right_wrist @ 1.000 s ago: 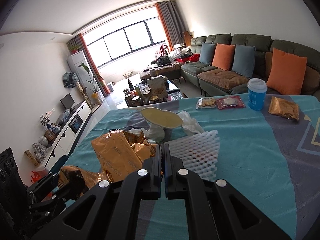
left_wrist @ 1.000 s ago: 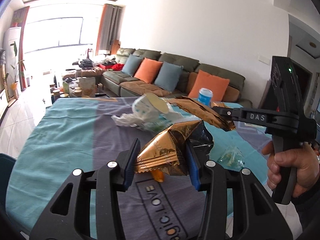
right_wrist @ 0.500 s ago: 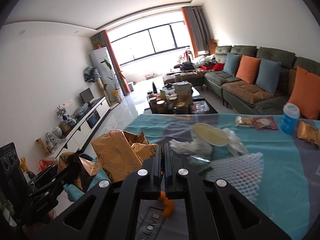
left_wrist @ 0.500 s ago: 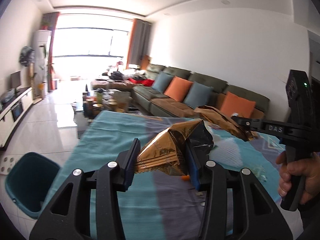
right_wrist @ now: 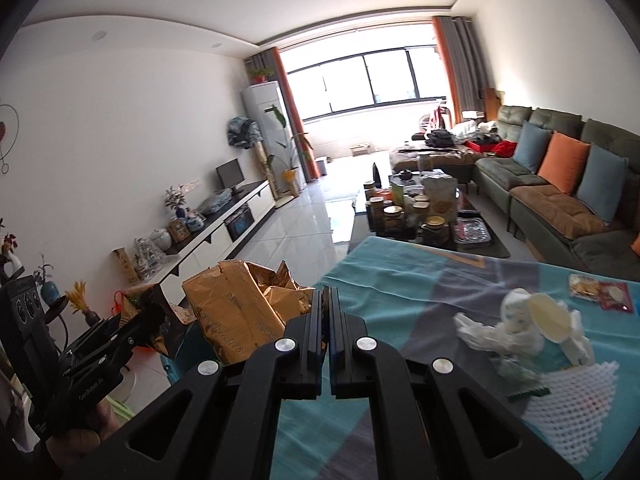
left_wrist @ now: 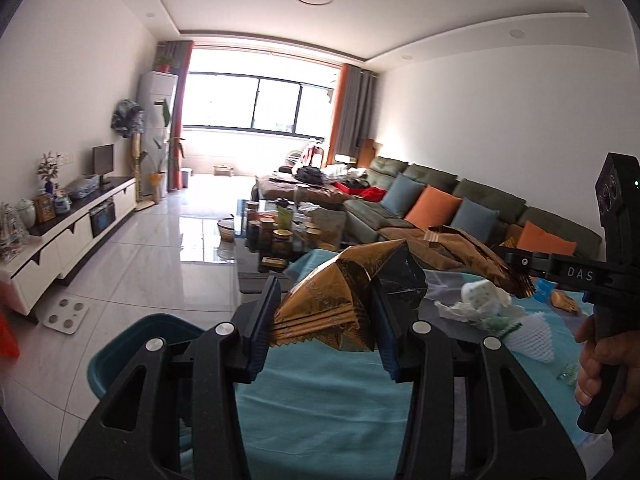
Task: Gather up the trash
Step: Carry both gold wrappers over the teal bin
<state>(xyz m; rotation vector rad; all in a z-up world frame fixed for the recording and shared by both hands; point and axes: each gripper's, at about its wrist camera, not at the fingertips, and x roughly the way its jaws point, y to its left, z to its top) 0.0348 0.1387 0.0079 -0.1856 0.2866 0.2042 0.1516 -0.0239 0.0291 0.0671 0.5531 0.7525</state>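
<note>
White letters "DAS" stand on the black arm of the right gripper (left_wrist: 516, 262) in the left wrist view. The printing on the gold wrapper (right_wrist: 236, 316) and on the left gripper's body is too blurred to read.

My right gripper (right_wrist: 330, 308) pinches a gold wrapper (right_wrist: 240, 316); crumpled tissue (right_wrist: 516, 328) lies right on the teal tablecloth (right_wrist: 400, 296).
</note>
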